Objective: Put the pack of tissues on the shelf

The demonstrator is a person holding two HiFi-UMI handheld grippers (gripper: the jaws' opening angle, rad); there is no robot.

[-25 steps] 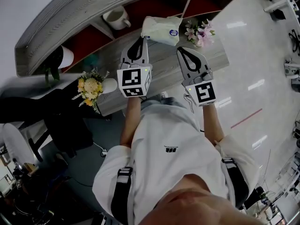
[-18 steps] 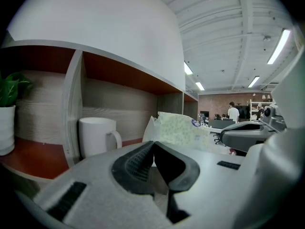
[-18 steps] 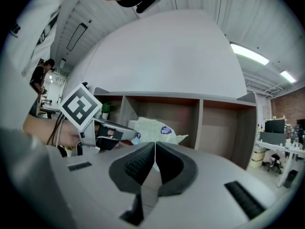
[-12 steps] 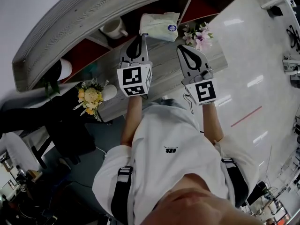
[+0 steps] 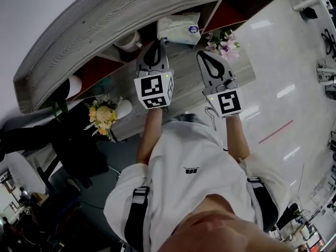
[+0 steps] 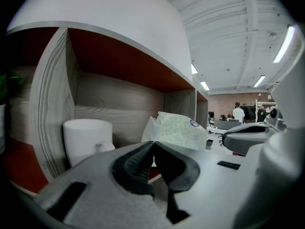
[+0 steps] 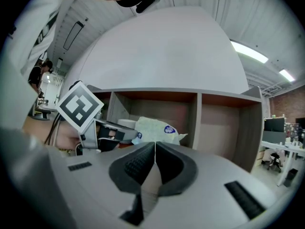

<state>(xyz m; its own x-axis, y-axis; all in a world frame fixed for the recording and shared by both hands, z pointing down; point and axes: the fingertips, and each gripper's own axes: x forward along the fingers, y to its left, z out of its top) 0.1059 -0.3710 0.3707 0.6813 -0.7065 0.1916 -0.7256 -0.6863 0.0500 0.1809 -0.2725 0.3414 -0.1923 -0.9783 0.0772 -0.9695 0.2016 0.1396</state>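
Observation:
The pack of tissues (image 5: pixel 179 27) is a pale green and white soft pack with a round blue label. It lies in a red-backed compartment of the grey wooden shelf (image 5: pixel 94 22), right of a divider. My left gripper (image 5: pixel 157 41) reaches into that compartment, shut on the pack's (image 6: pixel 177 130) near left corner. In the left gripper view a strip of wrapper shows between the closed tips of the left gripper (image 6: pixel 153 143). My right gripper (image 5: pixel 206 54) hovers over the desk in front of the shelf, shut and empty. From the right gripper (image 7: pixel 155 145) the pack (image 7: pixel 155 129) shows behind its tips.
A white mug (image 5: pixel 129 41) stands in the same compartment, left of the pack. Pink flowers (image 5: pixel 224 41) stand on the desk (image 5: pixel 184 77) at the right, with yellow flowers in a white vase (image 5: pixel 105 114) at its left end. A vertical divider (image 7: pixel 198 114) separates an empty compartment.
My left gripper moved forward and carried the pack from the desk's back edge into the shelf compartment. The right gripper stayed over the desk.

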